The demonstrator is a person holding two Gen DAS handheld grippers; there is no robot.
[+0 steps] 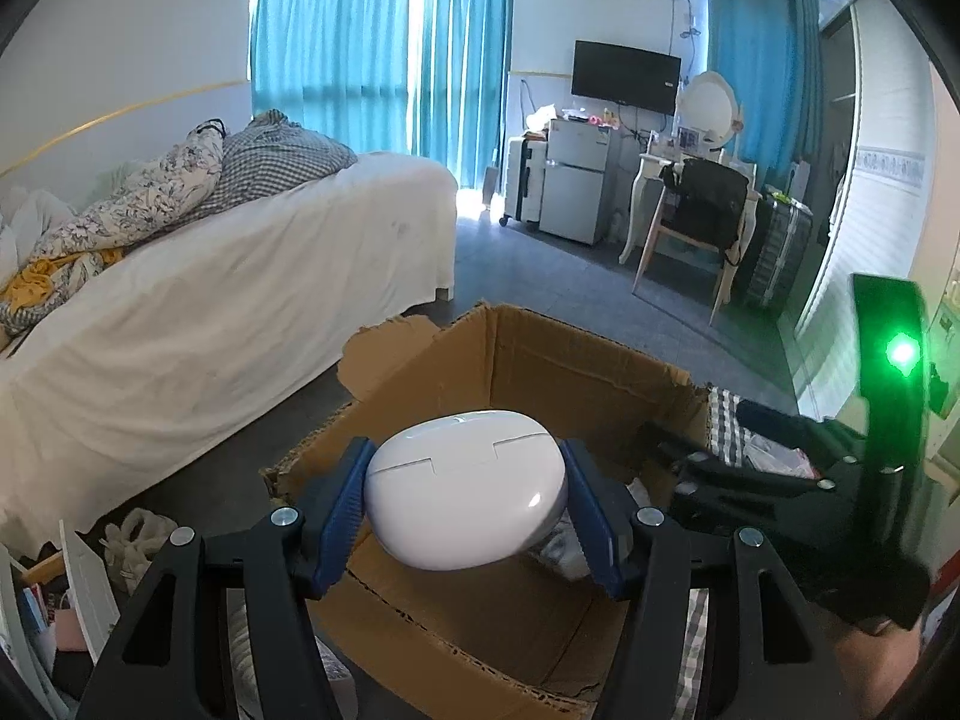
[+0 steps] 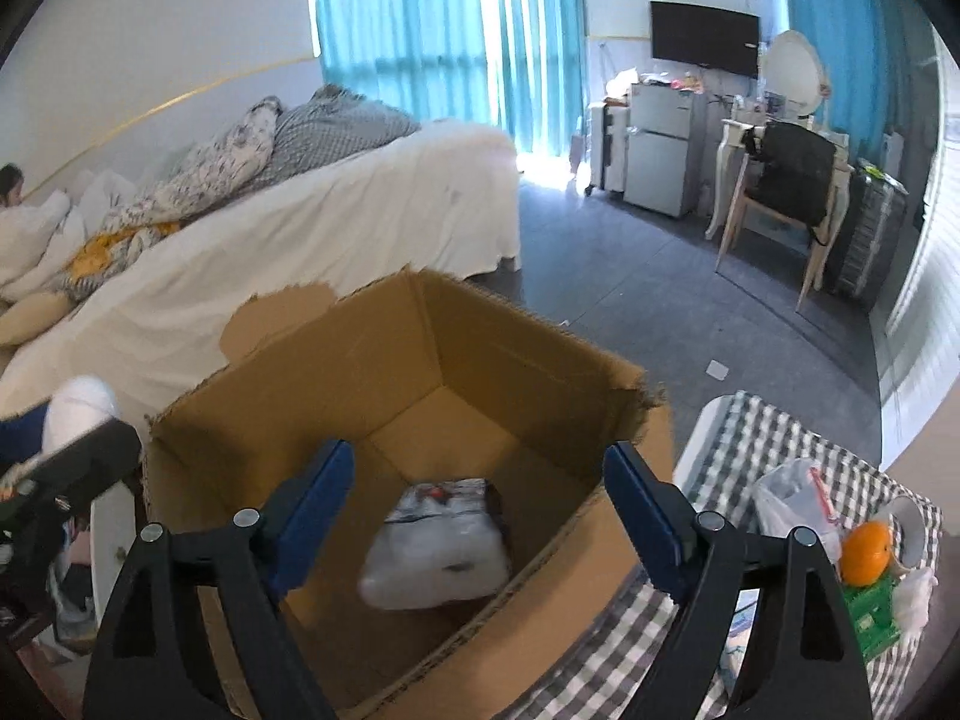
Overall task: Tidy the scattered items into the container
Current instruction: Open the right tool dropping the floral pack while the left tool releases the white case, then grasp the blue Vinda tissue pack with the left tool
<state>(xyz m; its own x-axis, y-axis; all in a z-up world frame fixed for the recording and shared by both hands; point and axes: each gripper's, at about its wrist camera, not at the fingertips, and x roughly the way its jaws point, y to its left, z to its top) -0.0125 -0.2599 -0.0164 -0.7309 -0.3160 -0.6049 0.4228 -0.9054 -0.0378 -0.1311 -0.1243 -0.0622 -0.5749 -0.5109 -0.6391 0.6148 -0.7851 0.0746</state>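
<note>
Left claw (image 1: 465, 510) pinching white earbud case (image 1: 465, 489), lower centre, above cardboard box (image 1: 540, 354) | right claw (image 2: 480, 516) wide, empty, over white plastic packet (image 2: 438, 543) on box floor | risk: glossy rounded case may squirt from pads, bounce off rim.

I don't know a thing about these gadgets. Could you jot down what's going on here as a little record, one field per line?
Setting: bedroom with a bed and blue curtains
Container: open cardboard box
Already in the box: a white plastic-wrapped packet
Left gripper: closed on a white oval case, held above the box
Right gripper: open, empty, above the box
Still outside: an orange and a plastic bag on the checked cloth
</note>
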